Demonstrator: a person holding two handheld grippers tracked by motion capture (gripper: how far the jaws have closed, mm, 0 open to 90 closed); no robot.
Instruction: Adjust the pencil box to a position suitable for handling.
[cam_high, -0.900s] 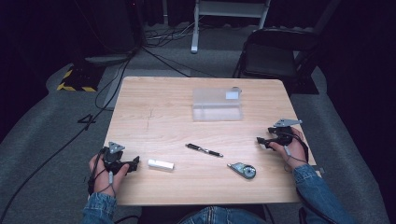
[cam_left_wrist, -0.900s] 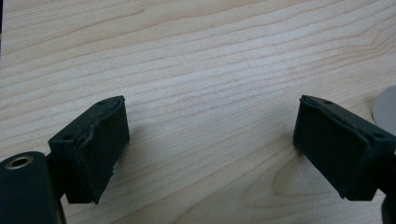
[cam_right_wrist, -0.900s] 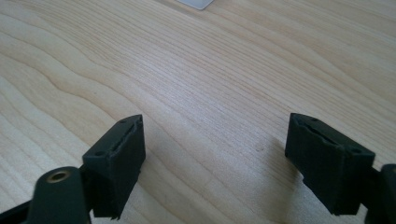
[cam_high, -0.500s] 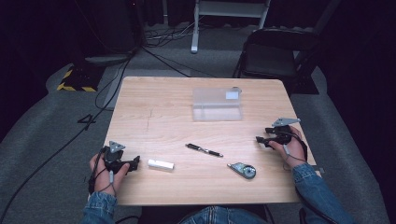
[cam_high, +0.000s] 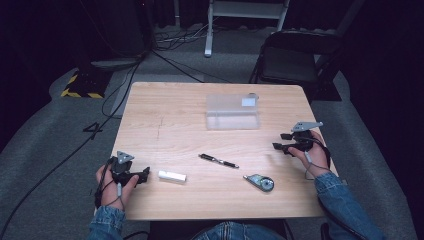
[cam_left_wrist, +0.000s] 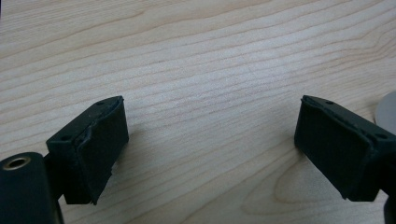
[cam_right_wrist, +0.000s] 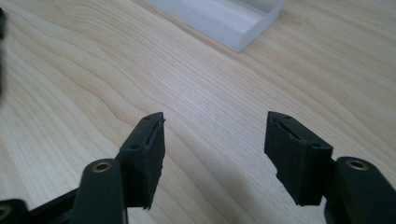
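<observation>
Table (cam_high: 165, 125) viewed from above, far; each gripper view set low, close over the wood; clear box (cam_right_wrist: 224, 18) shared with right.

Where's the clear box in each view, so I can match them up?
High view: clear box at the far middle of the wooden table.
Right gripper view: box at top centre, beyond the open jaws.
Left gripper view: bare wood between the jaws.
Shared landmark: the table's wood grain.

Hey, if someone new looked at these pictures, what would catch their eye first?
Probably the two open black claws, the left claw at the table's near left corner and the right claw near its right edge. Between them lie a white eraser, a black pen and a correction tape dispenser, with a clear plastic box farther back.
</observation>
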